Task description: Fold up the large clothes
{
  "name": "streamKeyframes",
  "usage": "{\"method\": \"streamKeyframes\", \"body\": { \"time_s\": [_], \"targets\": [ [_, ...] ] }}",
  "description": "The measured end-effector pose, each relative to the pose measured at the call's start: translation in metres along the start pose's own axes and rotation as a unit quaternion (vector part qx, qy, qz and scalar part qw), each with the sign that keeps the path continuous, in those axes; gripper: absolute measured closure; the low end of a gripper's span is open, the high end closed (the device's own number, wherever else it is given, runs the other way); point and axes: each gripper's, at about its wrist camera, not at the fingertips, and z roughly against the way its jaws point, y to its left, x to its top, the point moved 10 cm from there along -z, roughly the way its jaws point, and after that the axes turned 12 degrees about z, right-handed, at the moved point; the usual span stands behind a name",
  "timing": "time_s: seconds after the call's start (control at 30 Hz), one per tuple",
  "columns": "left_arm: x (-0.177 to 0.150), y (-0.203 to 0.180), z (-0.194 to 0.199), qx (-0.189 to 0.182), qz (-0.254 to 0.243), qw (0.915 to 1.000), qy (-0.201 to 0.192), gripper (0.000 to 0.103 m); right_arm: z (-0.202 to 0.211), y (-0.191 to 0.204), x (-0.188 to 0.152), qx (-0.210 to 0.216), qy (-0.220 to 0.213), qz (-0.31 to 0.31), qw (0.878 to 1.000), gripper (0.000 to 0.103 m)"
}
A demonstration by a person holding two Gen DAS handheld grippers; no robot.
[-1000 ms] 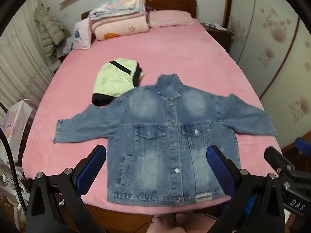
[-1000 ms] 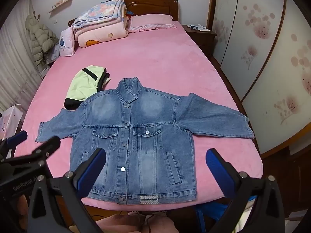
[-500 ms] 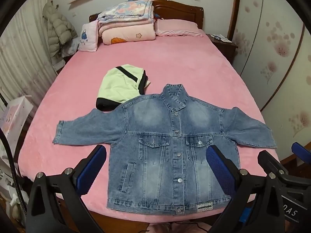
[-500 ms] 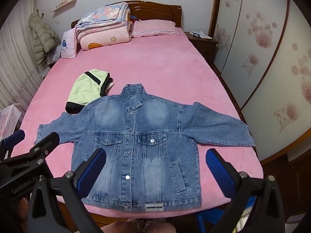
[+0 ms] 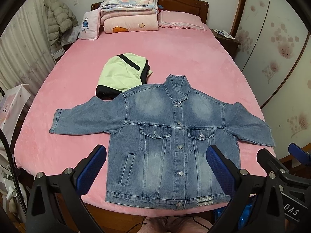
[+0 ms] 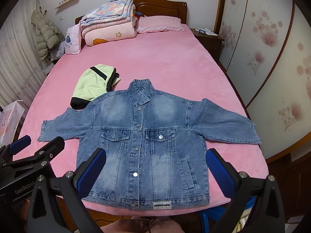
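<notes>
While both the left gripper (image 5: pixel 155 167) and right gripper (image 6: pixel 155 167) hang spread and empty, the denim jacket (image 5: pixel 165 136) lies flat just ahead. Send each outward to its nearer sleeve cuff and pinch there first.

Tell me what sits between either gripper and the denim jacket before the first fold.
Nothing visible does. The left gripper and right gripper are both open above the denim jacket, which lies flat and buttoned on the pink bed. The green garment lies tucked under one shoulder, beyond the grippers.

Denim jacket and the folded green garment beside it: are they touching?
Touching. In the left wrist view the denim jacket has its shoulder lying over the near edge of the green garment, hiding part of its black hem; the right wrist view shows the same overlap.
</notes>
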Motion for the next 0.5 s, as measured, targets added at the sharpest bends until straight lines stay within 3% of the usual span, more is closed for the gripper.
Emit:
{"method": "streamKeyframes", "body": {
  "time_s": [0.5],
  "targets": [
    [0.006, 0.01, -0.007, -0.004, 0.003, 1.0, 0.003, 0.001, -0.01, 0.015, -0.001, 0.015, 0.005, -0.003, 1.0, 0.001]
  ]
}}
